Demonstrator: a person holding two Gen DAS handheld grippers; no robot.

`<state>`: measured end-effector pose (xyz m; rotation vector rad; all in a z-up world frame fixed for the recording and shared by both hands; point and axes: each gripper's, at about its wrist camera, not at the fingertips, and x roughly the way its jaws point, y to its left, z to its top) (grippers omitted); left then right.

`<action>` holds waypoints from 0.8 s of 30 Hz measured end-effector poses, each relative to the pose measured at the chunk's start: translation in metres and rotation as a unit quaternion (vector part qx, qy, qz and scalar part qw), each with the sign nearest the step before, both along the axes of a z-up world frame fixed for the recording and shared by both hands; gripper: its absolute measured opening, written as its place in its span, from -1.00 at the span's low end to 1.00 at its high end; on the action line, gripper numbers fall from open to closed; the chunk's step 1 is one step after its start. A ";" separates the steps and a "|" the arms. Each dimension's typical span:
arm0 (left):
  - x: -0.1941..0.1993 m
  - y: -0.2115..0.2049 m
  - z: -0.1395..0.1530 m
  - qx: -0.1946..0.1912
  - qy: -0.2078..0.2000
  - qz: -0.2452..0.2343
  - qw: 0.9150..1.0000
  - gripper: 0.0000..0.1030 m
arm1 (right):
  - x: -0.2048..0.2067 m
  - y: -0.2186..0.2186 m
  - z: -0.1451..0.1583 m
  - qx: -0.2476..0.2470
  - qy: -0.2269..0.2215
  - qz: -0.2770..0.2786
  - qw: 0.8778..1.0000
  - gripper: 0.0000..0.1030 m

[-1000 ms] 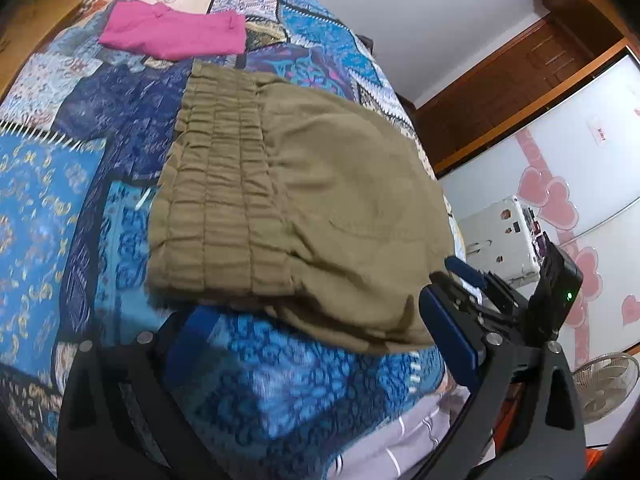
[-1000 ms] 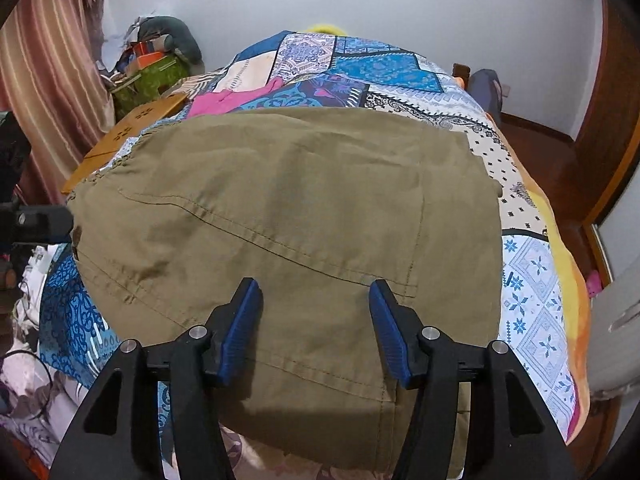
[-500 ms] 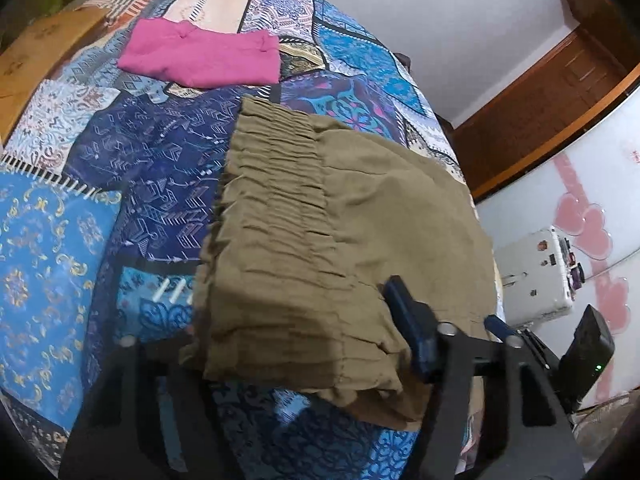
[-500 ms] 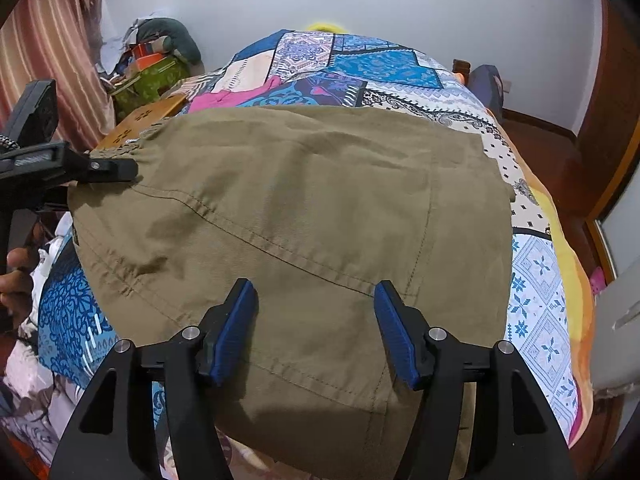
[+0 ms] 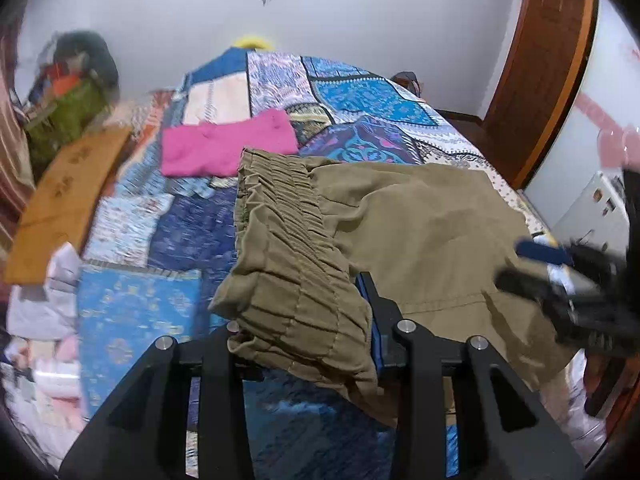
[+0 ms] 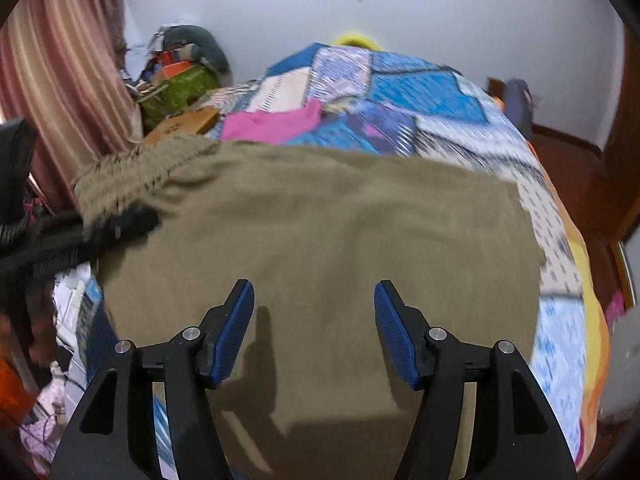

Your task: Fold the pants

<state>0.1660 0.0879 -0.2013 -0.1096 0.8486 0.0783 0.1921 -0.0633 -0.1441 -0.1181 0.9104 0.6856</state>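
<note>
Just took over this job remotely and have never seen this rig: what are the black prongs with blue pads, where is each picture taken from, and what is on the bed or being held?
The prongs are the two fingers of handheld grippers; a person holds one in each hand. Each picture comes from a fisheye camera on one gripper, looking forward along its fingers.

The left view shows the left gripper with the gathered waistband of the olive pants bunched between its fingers; whether they are clamped shut is hidden by the cloth. The blurred dark shape at its right edge is the other gripper.

In the right view, the right gripper is open above the pants, holding nothing.

The pants lie on a patchwork bedspread. A pink garment lies behind them.
</note>
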 end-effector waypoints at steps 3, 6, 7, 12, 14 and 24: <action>-0.014 0.001 0.007 0.031 -0.012 0.000 0.999 -0.31 | 0.009 0.032 -0.001 -0.013 0.003 0.021 1.000 0.14; -0.026 0.006 0.015 0.050 -0.026 0.004 0.998 -0.31 | 0.015 0.056 -0.009 -0.026 0.024 0.051 0.998 0.14; -0.029 0.007 0.017 0.051 -0.029 0.005 0.998 -0.31 | 0.015 0.064 -0.013 -0.030 0.036 0.067 0.997 0.14; -0.034 0.013 0.024 0.053 -0.039 0.010 0.998 -0.32 | 0.008 0.085 -0.023 -0.041 0.068 0.120 0.990 0.14; -0.036 0.009 0.027 0.062 -0.045 0.007 0.997 -0.33 | 0.007 0.080 -0.021 -0.035 0.066 0.115 0.991 0.14; -0.030 -0.040 0.063 0.107 -0.099 -0.041 0.989 -0.33 | -0.015 -0.012 0.010 -0.011 0.004 0.005 1.000 0.14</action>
